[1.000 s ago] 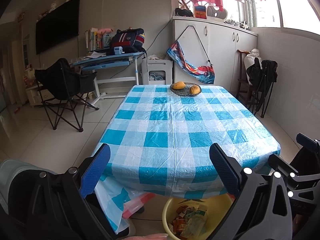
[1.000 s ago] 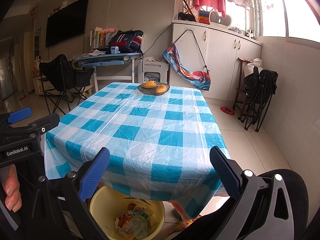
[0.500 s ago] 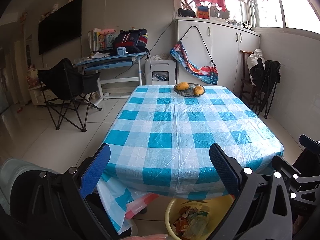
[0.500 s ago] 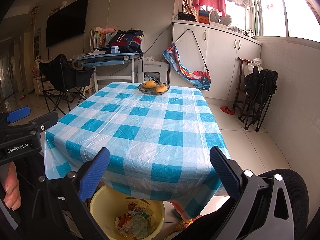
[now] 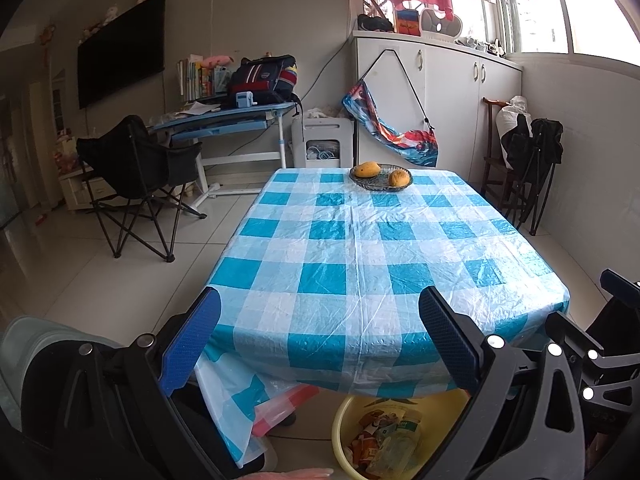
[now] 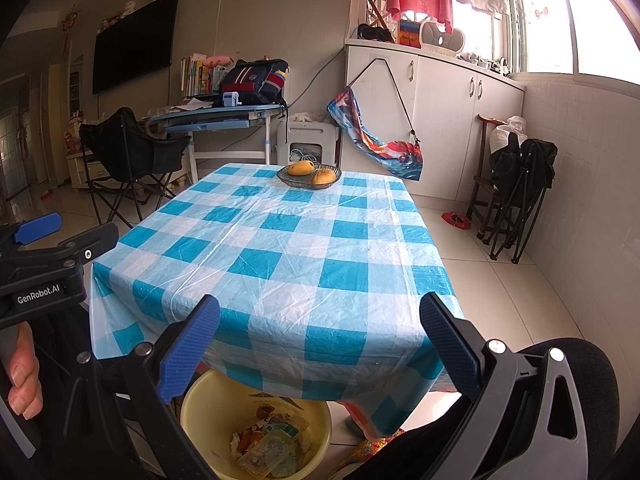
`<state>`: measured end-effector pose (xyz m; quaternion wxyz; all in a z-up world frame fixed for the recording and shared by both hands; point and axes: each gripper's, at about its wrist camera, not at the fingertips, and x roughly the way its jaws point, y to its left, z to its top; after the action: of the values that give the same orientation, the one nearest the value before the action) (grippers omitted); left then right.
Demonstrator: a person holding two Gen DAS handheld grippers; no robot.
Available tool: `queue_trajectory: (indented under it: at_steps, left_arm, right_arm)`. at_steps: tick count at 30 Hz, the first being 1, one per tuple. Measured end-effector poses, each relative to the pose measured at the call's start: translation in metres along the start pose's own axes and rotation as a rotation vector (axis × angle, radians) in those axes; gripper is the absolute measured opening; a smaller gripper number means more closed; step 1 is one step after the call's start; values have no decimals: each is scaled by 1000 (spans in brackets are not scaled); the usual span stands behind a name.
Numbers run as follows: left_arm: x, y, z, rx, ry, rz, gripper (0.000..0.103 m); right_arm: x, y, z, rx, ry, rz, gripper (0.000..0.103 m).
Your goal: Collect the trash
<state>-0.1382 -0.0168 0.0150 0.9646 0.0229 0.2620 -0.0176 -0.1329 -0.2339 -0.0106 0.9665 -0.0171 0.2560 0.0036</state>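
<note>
Both grippers gaping wide, empty, left gripper [image 5: 318, 340] and right gripper [image 6: 319, 344] over table edge; trash [image 6: 270, 442] sits in yellow basin [image 6: 200, 406] below tablecloth [image 6: 280, 248], likely light crinkly wrappers, pinch a loose edge

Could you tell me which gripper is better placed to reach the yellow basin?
Probably the right gripper: its view shows more of the yellow basin; the tablecloth hides much of it from the left gripper.
</note>
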Motion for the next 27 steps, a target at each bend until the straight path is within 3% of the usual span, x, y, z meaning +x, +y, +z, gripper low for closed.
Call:
queue_trajectory:
  at_steps: [21,23,27]
  left_arm:
    - [3,3,-3,-1,11,6,96]
    - [4,5,-3,-15,7,-18,96]
    - [4,22,-6,-149,-5,-137,96]
  right_arm:
    - [0,0,1,-1,2,1,96]
    - [0,0,1,0,3,1,96]
    - [0,-3,-1,38,12,24,96]
